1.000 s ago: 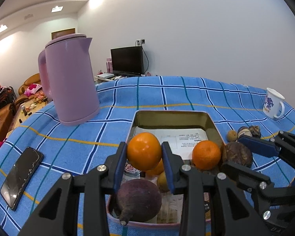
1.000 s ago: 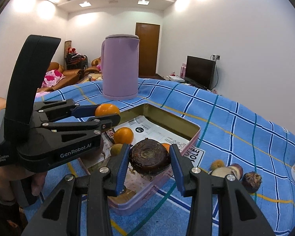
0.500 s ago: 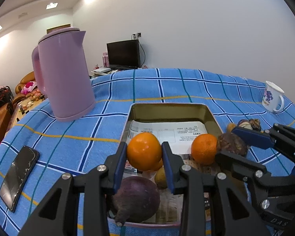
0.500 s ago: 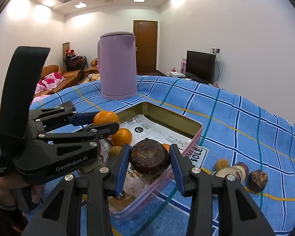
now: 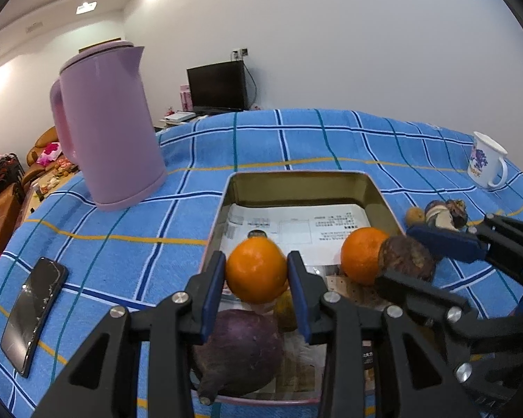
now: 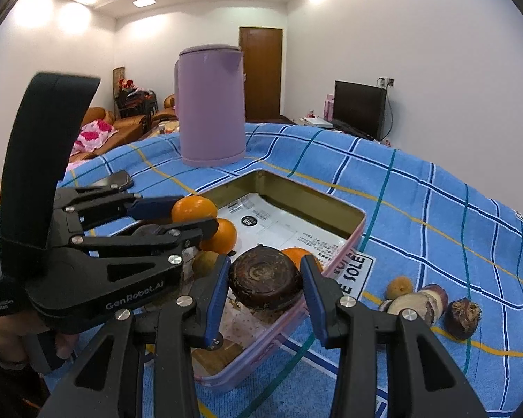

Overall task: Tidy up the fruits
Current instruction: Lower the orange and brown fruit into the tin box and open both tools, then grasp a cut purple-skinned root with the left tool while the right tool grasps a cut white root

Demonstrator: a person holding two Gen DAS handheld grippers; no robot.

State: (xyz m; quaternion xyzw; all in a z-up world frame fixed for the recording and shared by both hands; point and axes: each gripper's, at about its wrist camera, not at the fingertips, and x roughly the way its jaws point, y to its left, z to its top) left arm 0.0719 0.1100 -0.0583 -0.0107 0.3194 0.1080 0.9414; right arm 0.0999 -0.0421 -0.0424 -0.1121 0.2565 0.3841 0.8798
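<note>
Orange and round, a tangerine (image 5: 256, 271) sits between the blue pads of the left gripper (image 5: 256, 280), raised above the open metal tin (image 5: 298, 183); the fingers (image 5: 212, 289) are easing apart at this moment, yet both pads press on the fruit's sides. In the right wrist view the same tangerine (image 6: 193, 209) shows at the tip of the left gripper (image 6: 177, 214), over the tin's near left part. The right gripper (image 6: 265, 284) is clenched on a dark brown, round, flat-topped fruit (image 6: 265, 284) with ring marks on its face, held above the near rim of the tin (image 6: 357, 224); in the left wrist view that fruit (image 5: 406, 259) sits between the fingers of the right gripper (image 5: 411, 261), just beside a second tangerine (image 5: 361, 254) lying in the tin. A large purple fruit (image 5: 240, 346) with a short stem lies in the tin's near corner, below the left gripper, next to a small yellowish fruit (image 5: 284, 310). Printed paper (image 5: 296, 224) lines the tin's floor. The tin rests on a tabletop covered by a blue checked cloth (image 5: 296, 139). On the cloth to the tin's right lie several small brown fruits (image 6: 429, 301), one cut open. A lilac kettle (image 5: 104, 142) stands beyond the tin to the left, a black phone (image 5: 35, 313) lies near the left edge, and a white mug (image 5: 486, 165) stands at the far right
</note>
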